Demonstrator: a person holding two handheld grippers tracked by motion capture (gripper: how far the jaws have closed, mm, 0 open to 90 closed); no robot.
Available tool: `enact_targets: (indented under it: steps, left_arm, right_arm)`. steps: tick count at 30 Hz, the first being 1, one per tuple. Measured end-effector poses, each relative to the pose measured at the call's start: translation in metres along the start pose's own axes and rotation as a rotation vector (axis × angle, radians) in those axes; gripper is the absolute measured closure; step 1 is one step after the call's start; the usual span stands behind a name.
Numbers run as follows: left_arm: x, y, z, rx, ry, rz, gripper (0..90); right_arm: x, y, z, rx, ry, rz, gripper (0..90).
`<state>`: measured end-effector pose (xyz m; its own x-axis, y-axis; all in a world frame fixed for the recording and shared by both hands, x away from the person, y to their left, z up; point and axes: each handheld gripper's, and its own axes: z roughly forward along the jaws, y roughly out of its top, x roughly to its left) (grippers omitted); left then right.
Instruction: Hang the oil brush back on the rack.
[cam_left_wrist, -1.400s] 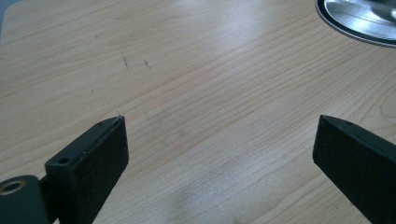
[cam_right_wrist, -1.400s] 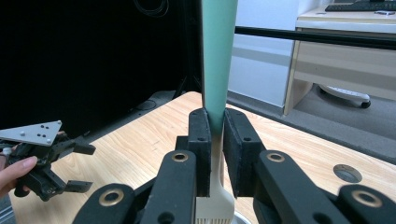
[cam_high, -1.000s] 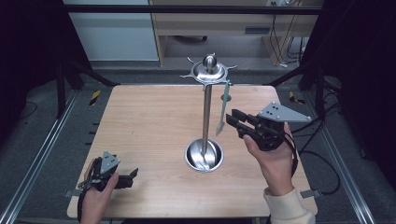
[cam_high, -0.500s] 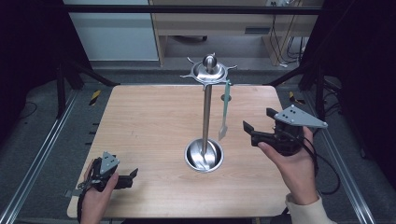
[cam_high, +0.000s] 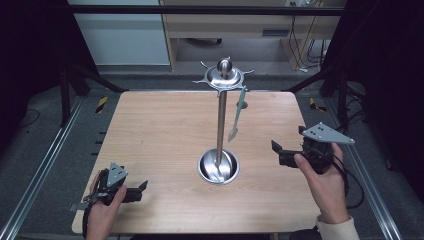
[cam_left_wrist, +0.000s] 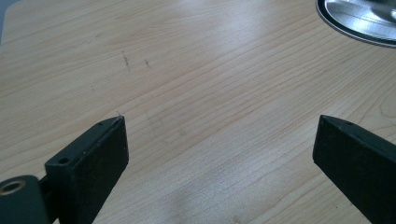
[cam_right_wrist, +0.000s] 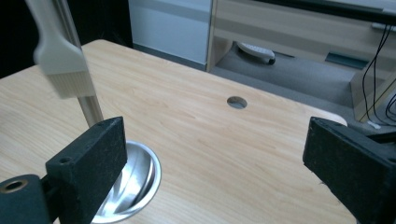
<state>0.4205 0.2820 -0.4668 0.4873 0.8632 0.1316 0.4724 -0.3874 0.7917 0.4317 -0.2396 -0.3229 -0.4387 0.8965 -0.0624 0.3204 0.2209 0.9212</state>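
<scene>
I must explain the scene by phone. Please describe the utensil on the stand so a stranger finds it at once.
On the light wooden table a tall steel stand rises from a round shiny base. From a hook at its top, on the right, hangs a pale grey-green slotted spatula, the stand's one hanging utensil.

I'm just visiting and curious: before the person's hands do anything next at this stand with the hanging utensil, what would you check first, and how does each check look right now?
1. Utensil hangs from the stand's top hook ring: ok.
2. Right gripper has let go; its jaws have just been opening and nothing is between them: ok.
3. Right gripper is apart from the utensil and the stand's pole: ok.
4. Stand's round base sits flat on the table: ok.
5. Left gripper is open, empty, low over the table near its front edge: ok.
6. Utensil hanging still, not swinging: cannot tell.
</scene>
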Motion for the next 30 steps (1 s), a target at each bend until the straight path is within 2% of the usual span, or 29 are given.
enact_targets:
  steps: [5,12,30]
  left_arm:
    - [0.0,0.0,0.0,0.0,0.0,0.0,3.1]
    - [0.0,0.0,0.0,0.0,-0.002,0.001,3.1]
    - [-0.001,0.0,0.001,0.003,-0.004,0.004,3.1]
  right_arm:
    - [-0.008,-0.018,0.008,0.046,-0.017,0.01,9.5]
    - [-0.012,-0.032,0.02,0.091,-0.023,0.017,10.3]
    - [-0.014,-0.066,0.062,0.22,0.005,0.045,10.3]
